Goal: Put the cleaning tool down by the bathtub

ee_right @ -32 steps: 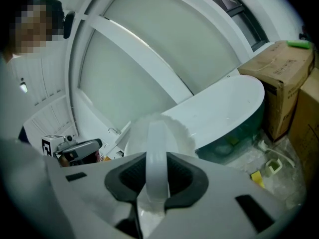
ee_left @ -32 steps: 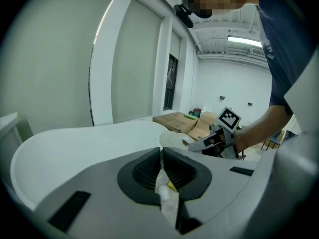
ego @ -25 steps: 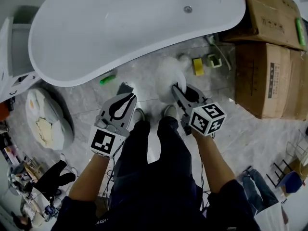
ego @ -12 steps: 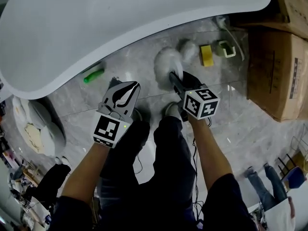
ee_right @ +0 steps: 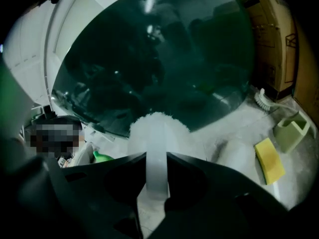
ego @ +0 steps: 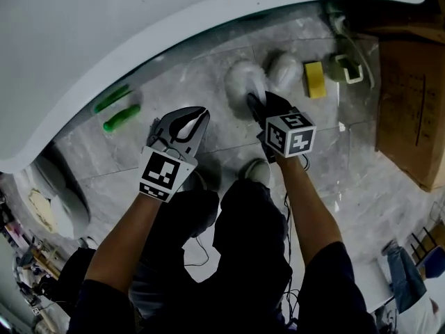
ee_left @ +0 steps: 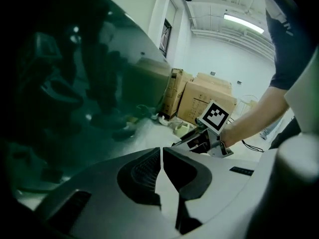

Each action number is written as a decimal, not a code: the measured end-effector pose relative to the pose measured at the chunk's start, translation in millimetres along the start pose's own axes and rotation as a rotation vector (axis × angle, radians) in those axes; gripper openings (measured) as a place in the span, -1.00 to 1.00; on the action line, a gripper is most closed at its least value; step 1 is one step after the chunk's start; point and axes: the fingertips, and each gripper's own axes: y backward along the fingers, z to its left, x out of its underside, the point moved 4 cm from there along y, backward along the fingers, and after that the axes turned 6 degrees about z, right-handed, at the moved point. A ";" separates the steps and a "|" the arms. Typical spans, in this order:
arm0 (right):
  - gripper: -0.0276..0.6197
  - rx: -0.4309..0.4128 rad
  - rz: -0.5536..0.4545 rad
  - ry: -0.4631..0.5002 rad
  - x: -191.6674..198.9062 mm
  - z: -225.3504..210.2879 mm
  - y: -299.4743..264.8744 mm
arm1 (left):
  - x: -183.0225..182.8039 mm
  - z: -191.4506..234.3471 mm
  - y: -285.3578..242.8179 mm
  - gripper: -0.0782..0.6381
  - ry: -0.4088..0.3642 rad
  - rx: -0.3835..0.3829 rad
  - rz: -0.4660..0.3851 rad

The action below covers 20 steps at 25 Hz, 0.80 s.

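Beside glossy curved bathtub (ego: 104, 33), right claw (ee_right: 156, 158) clamped on fluffy white brush (ego: 243, 81) by flat handle (left claw (ee_left: 162, 151) together, empty)

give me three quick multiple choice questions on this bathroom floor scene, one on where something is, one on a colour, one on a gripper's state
1. Where does the yellow rectangular sponge lie?
A) on a wooden shelf
B) on the grey stone floor beside the pale green plastic holder
C) in a bucket

2. What colour is the fluffy head of the long-handled cleaning tool?
A) white
B) red
C) black

3. How does the right gripper stand?
A) open and empty
B) shut on the cleaning tool's handle
C) shut on the sponge

Answers: B, the sponge rests on the floor next to the holder; A, both views show a white head; B, its jaws press both sides of the pale handle.
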 end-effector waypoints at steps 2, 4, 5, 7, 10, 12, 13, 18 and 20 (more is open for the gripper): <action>-0.64 0.016 0.010 0.014 11.0 -13.8 -17.9 | 14.4 2.7 -17.1 -0.67 -0.005 0.003 0.006; -0.64 0.033 0.023 0.029 20.8 -25.2 -33.5 | 28.8 5.7 -31.6 -0.67 -0.006 0.004 0.011; -0.64 0.041 0.030 0.037 26.1 -30.6 -41.3 | 35.5 7.0 -37.8 -0.67 -0.005 0.005 0.012; -0.64 0.055 0.039 0.058 35.7 -39.8 -57.1 | 47.6 9.1 -48.1 -0.67 -0.006 0.006 0.012; -0.64 0.076 0.066 0.098 49.9 -50.5 -78.1 | 62.6 10.7 -61.8 -0.67 -0.012 0.008 0.014; -0.64 0.076 0.077 0.123 57.4 -55.7 -91.2 | 69.4 12.4 -70.7 -0.67 -0.014 0.007 0.013; -0.64 0.078 0.082 0.136 60.3 -57.9 -97.5 | 71.9 13.6 -74.7 -0.67 -0.015 0.005 0.012; -0.64 0.141 0.152 0.240 75.4 -71.0 -120.1 | 80.5 18.6 -92.8 -0.67 -0.025 -0.004 0.012; -0.64 0.159 0.168 0.290 78.0 -72.2 -125.8 | 81.9 20.7 -97.9 -0.67 -0.028 -0.009 0.013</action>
